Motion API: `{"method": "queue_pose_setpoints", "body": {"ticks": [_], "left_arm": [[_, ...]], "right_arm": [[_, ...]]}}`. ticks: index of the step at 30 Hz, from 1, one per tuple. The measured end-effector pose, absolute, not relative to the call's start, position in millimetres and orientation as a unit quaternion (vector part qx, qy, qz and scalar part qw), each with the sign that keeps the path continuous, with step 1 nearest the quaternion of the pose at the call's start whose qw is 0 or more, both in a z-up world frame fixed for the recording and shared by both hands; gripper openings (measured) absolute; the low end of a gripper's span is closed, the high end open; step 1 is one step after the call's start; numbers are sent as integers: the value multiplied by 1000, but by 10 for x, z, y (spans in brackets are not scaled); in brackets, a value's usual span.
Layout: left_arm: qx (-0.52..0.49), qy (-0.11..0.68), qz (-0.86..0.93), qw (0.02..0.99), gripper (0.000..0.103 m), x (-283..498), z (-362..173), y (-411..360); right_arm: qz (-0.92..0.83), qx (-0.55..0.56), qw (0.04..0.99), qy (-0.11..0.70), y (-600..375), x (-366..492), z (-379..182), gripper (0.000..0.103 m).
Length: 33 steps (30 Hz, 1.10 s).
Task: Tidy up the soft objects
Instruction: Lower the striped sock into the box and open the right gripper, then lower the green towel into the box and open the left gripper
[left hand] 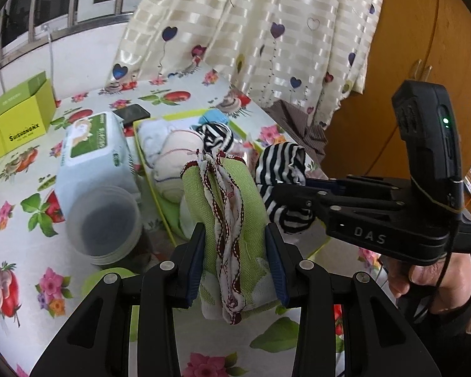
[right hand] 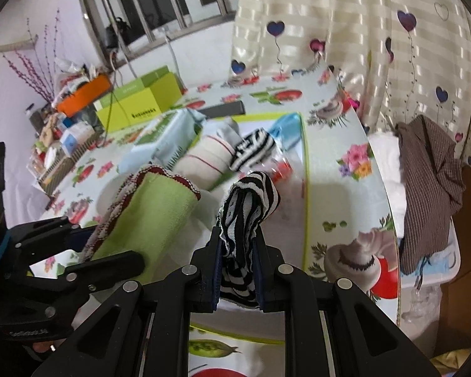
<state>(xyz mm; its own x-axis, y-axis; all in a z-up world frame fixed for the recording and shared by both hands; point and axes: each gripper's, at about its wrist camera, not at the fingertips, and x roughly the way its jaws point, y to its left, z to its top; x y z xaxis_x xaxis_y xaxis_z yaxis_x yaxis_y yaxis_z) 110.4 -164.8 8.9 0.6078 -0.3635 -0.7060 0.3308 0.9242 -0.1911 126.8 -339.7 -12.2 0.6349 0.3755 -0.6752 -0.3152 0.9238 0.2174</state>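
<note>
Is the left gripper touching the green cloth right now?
Touching. The left wrist view shows the left gripper with its fingers pressed against both sides of the green cloth.

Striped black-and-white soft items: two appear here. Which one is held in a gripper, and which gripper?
The striped cloth clamped in the right gripper is held. The other striped bundle lies loose in the green-rimmed tray beyond it.

Left gripper [left hand: 235, 264], right gripper [right hand: 238, 270] — jaws clamped
</note>
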Motion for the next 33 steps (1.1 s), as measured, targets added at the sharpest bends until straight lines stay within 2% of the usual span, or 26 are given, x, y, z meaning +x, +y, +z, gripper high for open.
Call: {"method": "queue_pose_setpoints", "body": {"ticks": [9, 18, 33], "left_arm": [[-11, 414, -208, 886, 39, 1188, -45, -1744], [-7, 417, -217, 882, 40, 1268, -93, -1769], [-8, 395, -213, 893, 41, 1202, 10, -1745]], "right_arm": [[186, 30, 897, 400, -3417, 1327, -242, 18], [177, 23, 898, 403, -3421, 1338, -244, 32], [167, 31, 913, 372, -3513, 1209, -87, 32]]}}
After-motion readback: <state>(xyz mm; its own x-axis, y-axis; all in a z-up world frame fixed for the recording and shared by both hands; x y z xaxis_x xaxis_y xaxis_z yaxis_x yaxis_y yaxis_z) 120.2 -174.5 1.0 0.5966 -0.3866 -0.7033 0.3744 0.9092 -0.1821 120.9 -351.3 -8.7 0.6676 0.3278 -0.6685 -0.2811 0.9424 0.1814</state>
